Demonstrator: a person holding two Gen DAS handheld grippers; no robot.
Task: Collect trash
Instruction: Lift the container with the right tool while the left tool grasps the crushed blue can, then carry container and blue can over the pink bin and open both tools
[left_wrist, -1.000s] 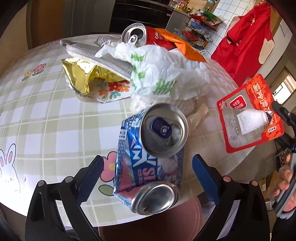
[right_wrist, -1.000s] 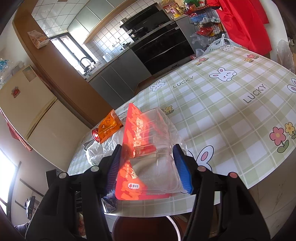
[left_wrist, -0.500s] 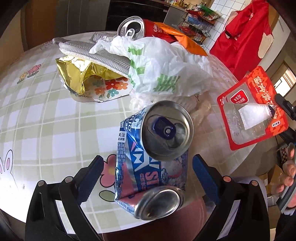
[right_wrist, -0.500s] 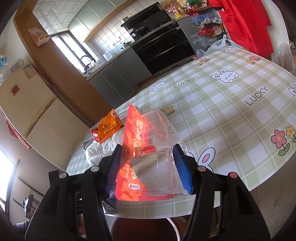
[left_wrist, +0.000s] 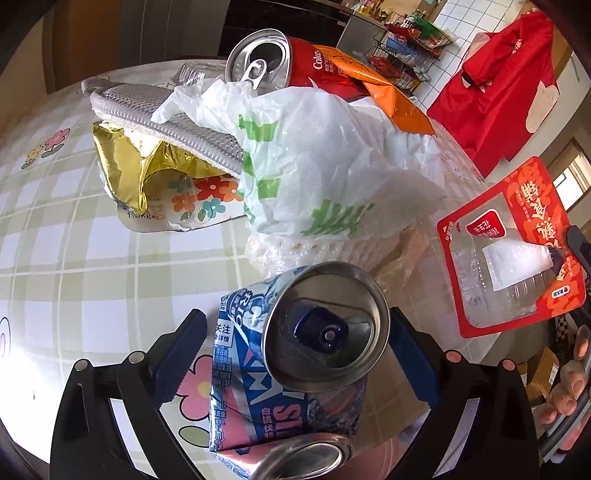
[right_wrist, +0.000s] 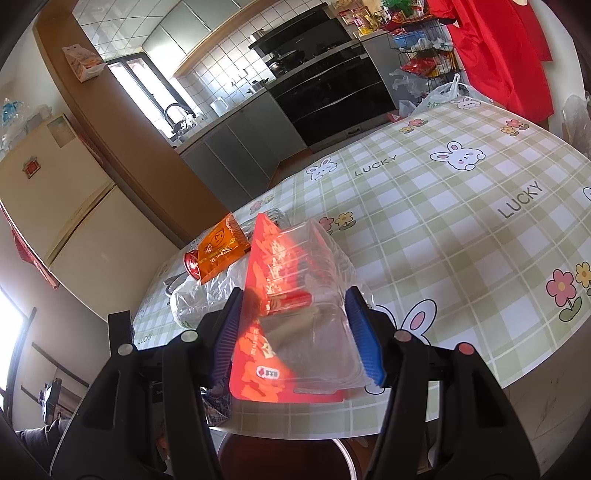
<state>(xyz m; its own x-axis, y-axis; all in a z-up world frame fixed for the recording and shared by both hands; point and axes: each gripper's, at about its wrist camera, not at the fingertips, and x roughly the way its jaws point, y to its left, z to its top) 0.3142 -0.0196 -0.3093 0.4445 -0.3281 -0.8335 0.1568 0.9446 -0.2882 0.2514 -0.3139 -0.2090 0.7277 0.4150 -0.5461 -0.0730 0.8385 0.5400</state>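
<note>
Left gripper (left_wrist: 295, 354): black frame, blue pads, jaws spread, pitched steeply down. Right gripper (right_wrist: 297, 332): jaws half closed, clamped on load. Bare hand (left_wrist: 569, 384) grips right handle.

Crushed can (left_wrist: 295, 373) before plastic bag (left_wrist: 325, 162) on table (left_wrist: 74, 258)

crushed blue can (left_wrist: 288, 373), red blister pack (right_wrist: 295, 317) upright

A home kitchen, seen from my place at the surface (right_wrist: 461, 236) with its checked bunny cloth: tiled walls, a black stove and hood (right_wrist: 317, 70), a sink tap (right_wrist: 173, 114) by the window, a cream fridge (right_wrist: 55, 206).
</note>
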